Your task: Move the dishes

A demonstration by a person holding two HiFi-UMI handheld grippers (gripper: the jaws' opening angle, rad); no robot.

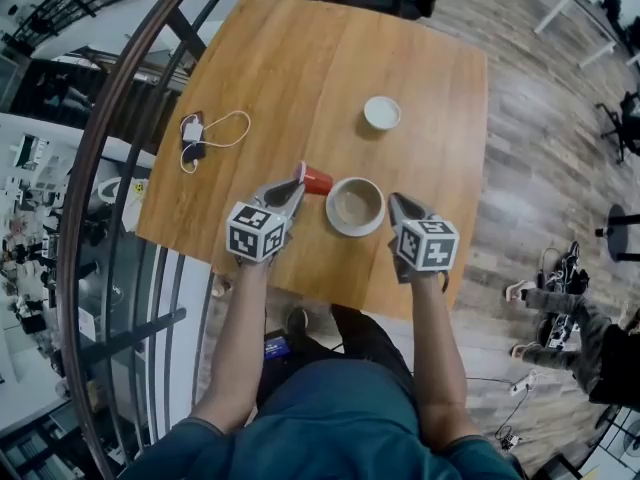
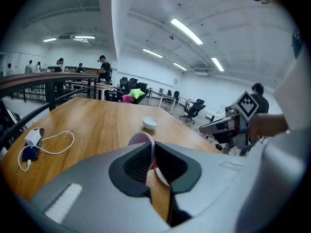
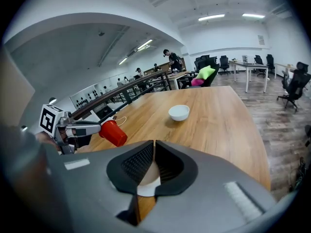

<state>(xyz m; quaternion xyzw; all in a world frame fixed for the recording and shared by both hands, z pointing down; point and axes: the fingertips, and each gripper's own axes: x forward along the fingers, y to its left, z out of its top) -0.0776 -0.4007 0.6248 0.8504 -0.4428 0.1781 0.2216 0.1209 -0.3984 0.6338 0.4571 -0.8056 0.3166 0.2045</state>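
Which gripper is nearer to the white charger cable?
Left. The left gripper, holding a red cup, is right of the cable; the right gripper, on the bowl rim, lies farther right.

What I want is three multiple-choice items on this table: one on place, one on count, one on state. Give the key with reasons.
1. The small white bowl sits: A) beyond the large bowl, farther up the table; B) inside the large bowl; C) on the floor.
2. Bowls on the table: A) one; B) two; C) four.
3. The red cup is: A) upright on the table; B) tilted, its rim pinched in the left gripper's fingers; C) upside down in a bowl.
Key: 1 A, the head view shows it alone past the large bowl; 2 B, only a small one and a large one show; 3 B, the left gripper view shows its rim between the shut fingers.
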